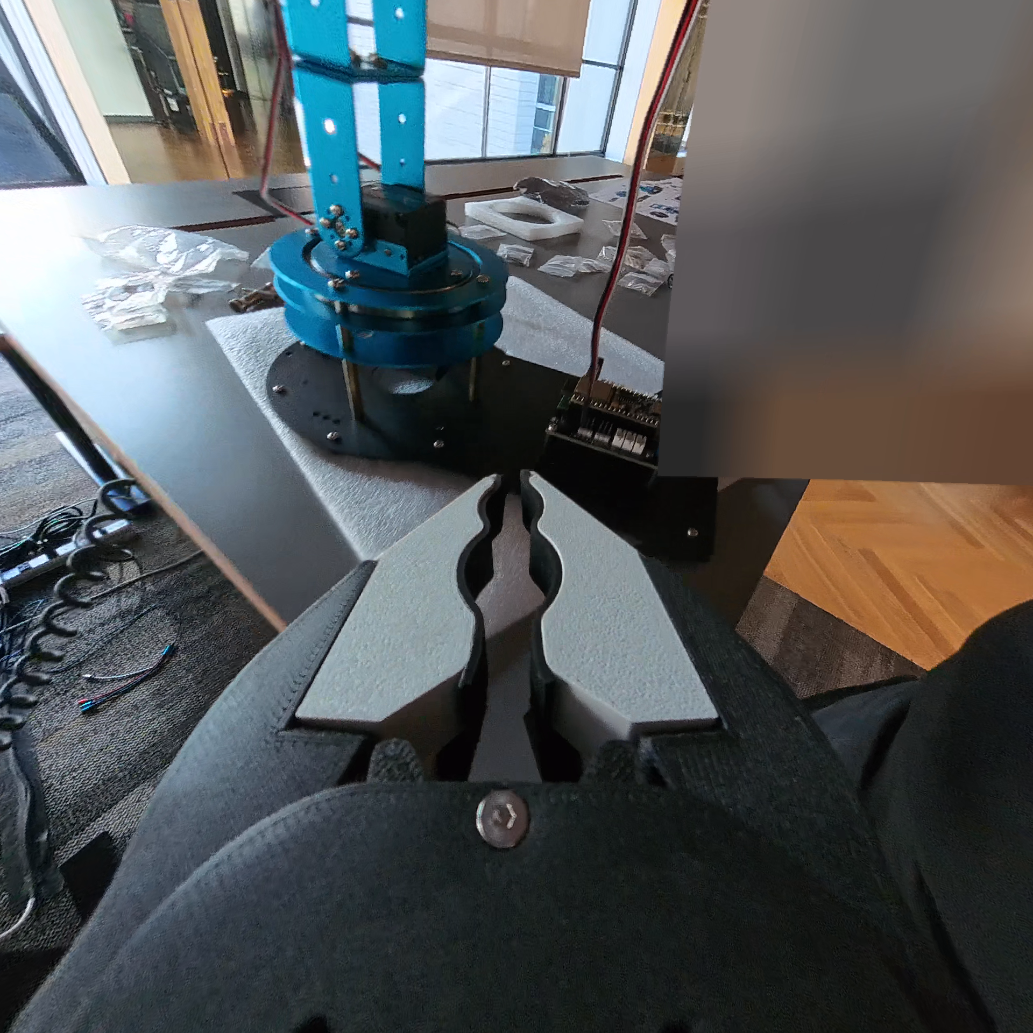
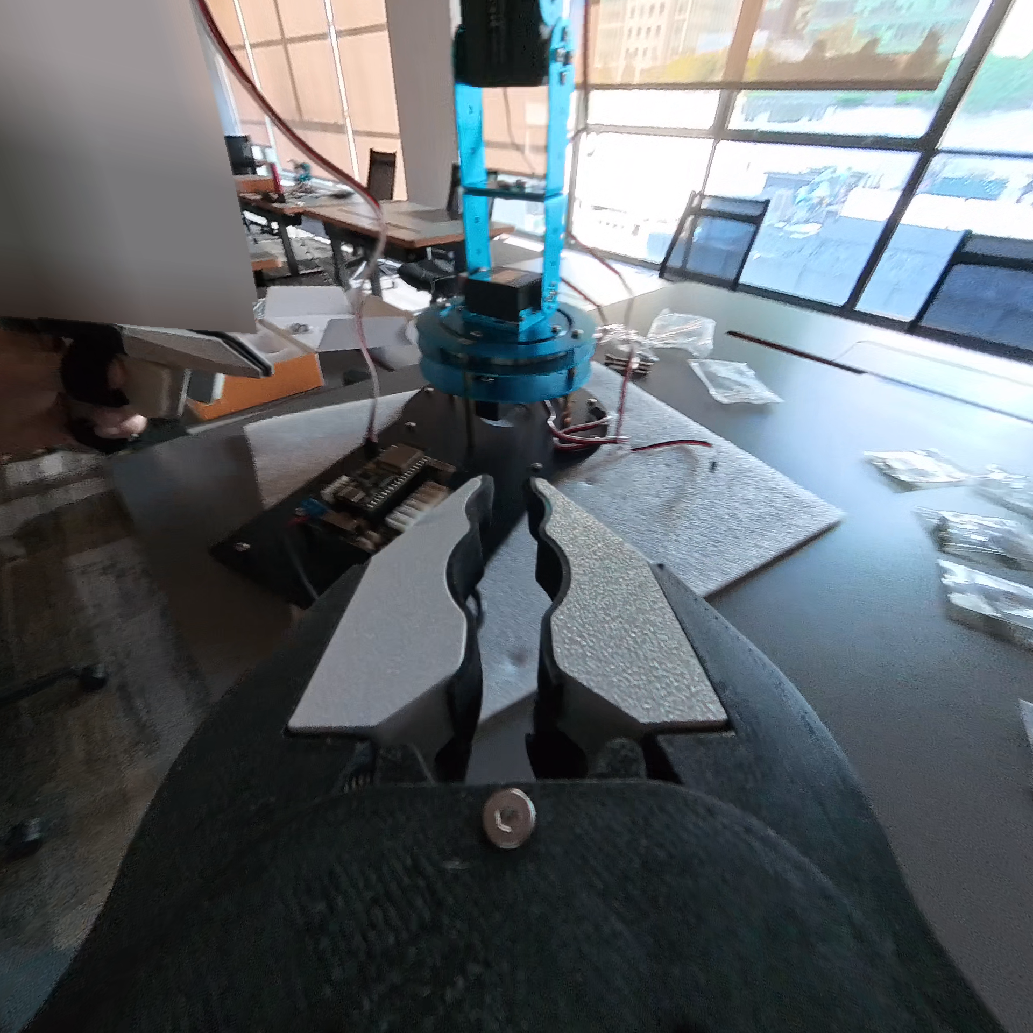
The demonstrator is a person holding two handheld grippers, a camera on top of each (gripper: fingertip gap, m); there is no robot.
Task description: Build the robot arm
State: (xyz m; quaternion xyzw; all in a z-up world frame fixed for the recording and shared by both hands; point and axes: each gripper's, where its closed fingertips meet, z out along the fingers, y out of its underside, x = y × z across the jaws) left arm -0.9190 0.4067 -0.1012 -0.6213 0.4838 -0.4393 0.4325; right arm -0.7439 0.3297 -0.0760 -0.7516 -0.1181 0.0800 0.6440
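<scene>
Where both tools hover empty, plastic bags (image 2: 732, 380) flank the blue arm (image 1: 385, 279)

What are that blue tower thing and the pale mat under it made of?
The blue tower looks like painted or anodised metal: thin flat strips with drilled holes, a smooth sheen, and small screws at the joint. The pale mat looks like packing foam, white and matte with a fine grainy surface and a thin cut edge; I can't be sure of either from sight alone.

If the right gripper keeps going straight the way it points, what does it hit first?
Probably the black base plate just past the right gripper, whose jaws are slightly apart and empty; farther on stands the blue arm's round base. Height above the plate is unclear.
</scene>
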